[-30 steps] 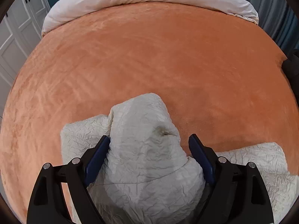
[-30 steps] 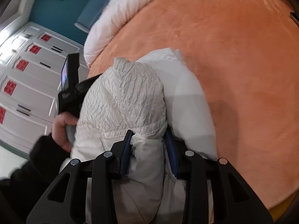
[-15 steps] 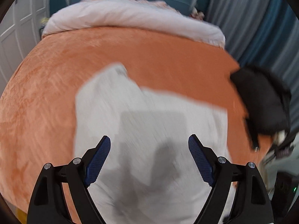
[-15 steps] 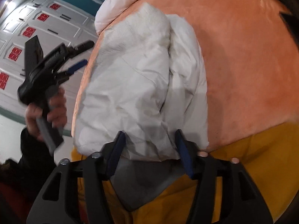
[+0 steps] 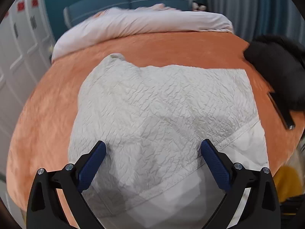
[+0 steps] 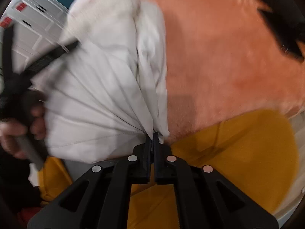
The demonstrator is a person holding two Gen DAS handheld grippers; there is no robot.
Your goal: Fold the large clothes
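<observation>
Just clamped the right tongs (image 6: 152, 136) down on the near edge of the white jacket (image 6: 99, 87), right at the foot of the bed. Half a second back those were only straddling the cloth, a second back sitting loosely round a bunched-up lump. Now pinched tight, with creases fanning out from the grip like a pulled curtain. Meanwhile let go on the other side: left tongs (image 5: 152, 164) opening to their widest, hovering over the hem with nothing between the blue pads (image 5: 91, 164). A second ago had a rolled hump sitting between them; now backed off and looking down on the whole thing.

Jacket itself went from a crumpled heap to lying spread over the orange blanket (image 5: 171, 45), near side hanging toward the yellow bedding (image 6: 238, 152). Probably means the folded-over part got laid down and the right side is tugging it smooth. Still a bit lumpy at the far left corner. Further off, dark clothing (image 5: 276, 70) at the right edge, white duvet (image 5: 143, 22) up by the headboard.
</observation>
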